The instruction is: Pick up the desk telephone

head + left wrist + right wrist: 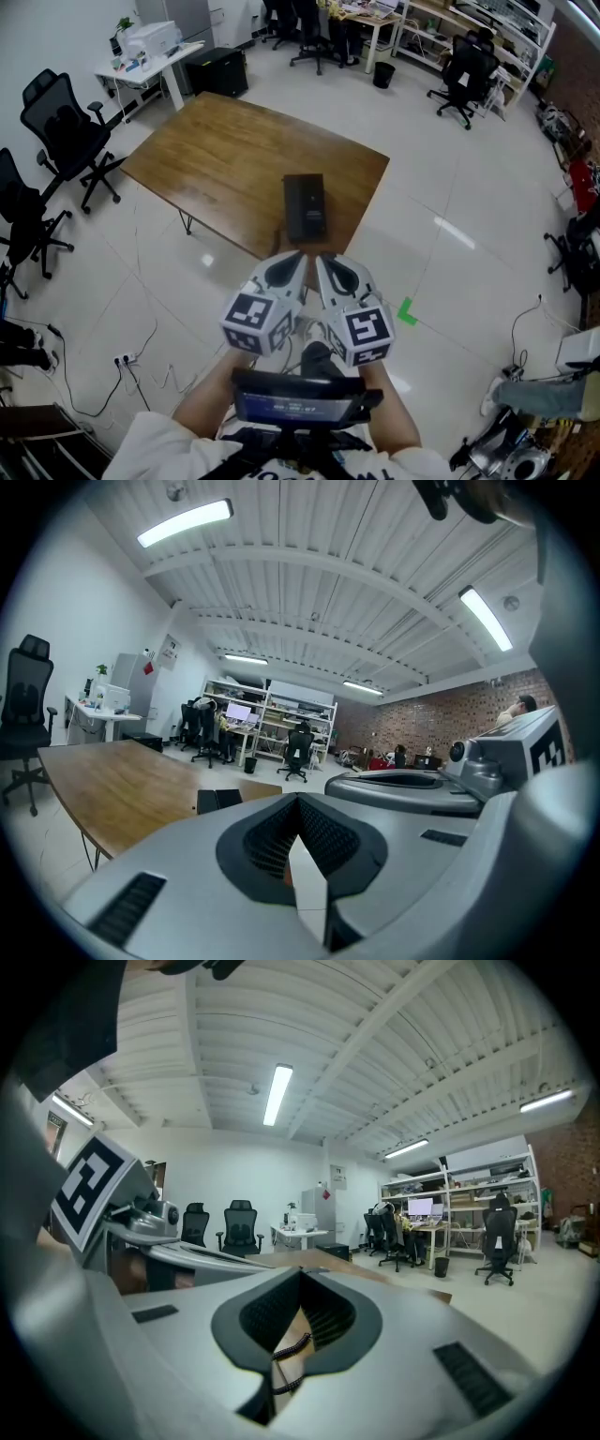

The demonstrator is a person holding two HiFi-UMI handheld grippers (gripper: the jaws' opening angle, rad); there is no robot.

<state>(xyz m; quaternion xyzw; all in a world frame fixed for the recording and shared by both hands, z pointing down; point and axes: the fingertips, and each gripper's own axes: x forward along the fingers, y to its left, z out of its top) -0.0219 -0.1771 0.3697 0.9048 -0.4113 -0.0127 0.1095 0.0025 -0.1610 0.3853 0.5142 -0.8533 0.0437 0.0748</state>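
Note:
The black desk telephone [305,207] lies on the wooden table [225,159], close to its near edge. Both grippers hover side by side just short of that edge, pointing at the phone without touching it. My left gripper [296,257] is shut with nothing in it, and so is my right gripper [322,259]. In the left gripper view the phone [217,801] shows beyond the closed left gripper [299,801]. In the right gripper view, the gap under the closed right gripper [302,1275] shows a coiled phone cord [289,1347].
Black office chairs [66,127] stand left of the table. A white desk with a printer [150,45] and a black box [217,70] are behind it. A green tape mark [406,311] is on the floor at right, and cables [131,361] trail at lower left.

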